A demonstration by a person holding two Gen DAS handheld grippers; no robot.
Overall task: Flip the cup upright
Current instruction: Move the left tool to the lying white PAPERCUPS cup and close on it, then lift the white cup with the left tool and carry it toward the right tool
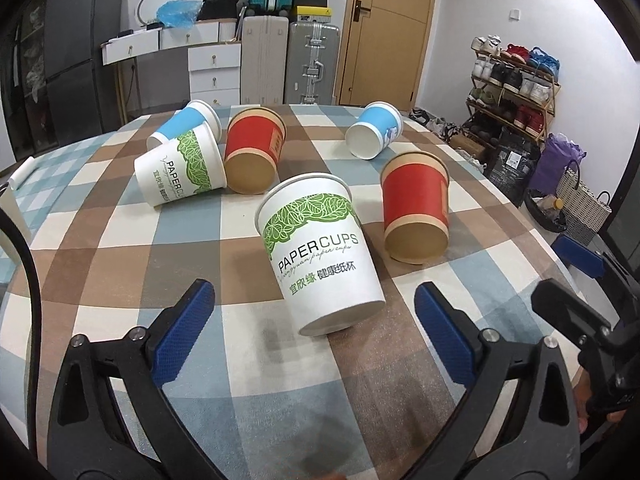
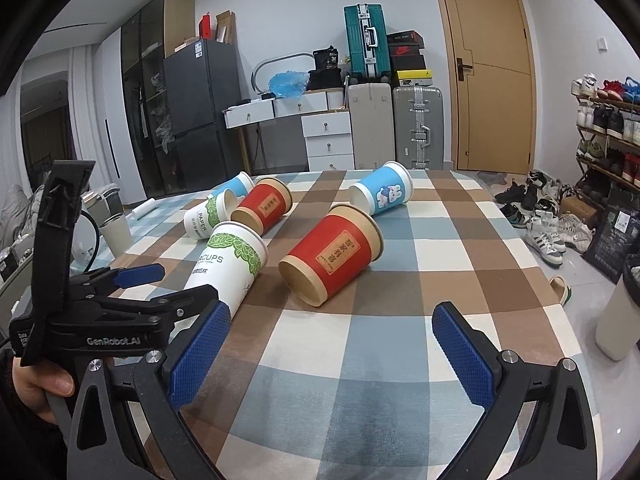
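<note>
Several paper cups lie on their sides on a checked tablecloth (image 1: 120,264). The nearest is a white cup with green leaves (image 1: 320,252), base toward me, just ahead of my open, empty left gripper (image 1: 314,312); it also shows in the right wrist view (image 2: 232,264). A red cup (image 1: 416,208) lies to its right, seen in the right wrist view (image 2: 332,258) ahead of my open, empty right gripper (image 2: 330,332). Further back lie a second white cup (image 1: 180,168), a second red cup (image 1: 254,156) and two blue cups (image 1: 374,130) (image 1: 188,120). The left gripper (image 2: 160,284) shows in the right wrist view beside the white cup.
The table edge drops off at the right toward shoes (image 2: 552,232) and a shoe rack (image 1: 512,84) on the floor. Suitcases (image 2: 416,128), white drawers (image 2: 328,136) and a door (image 2: 488,72) stand behind the table. A metal cup (image 2: 116,234) sits beyond the table's left edge.
</note>
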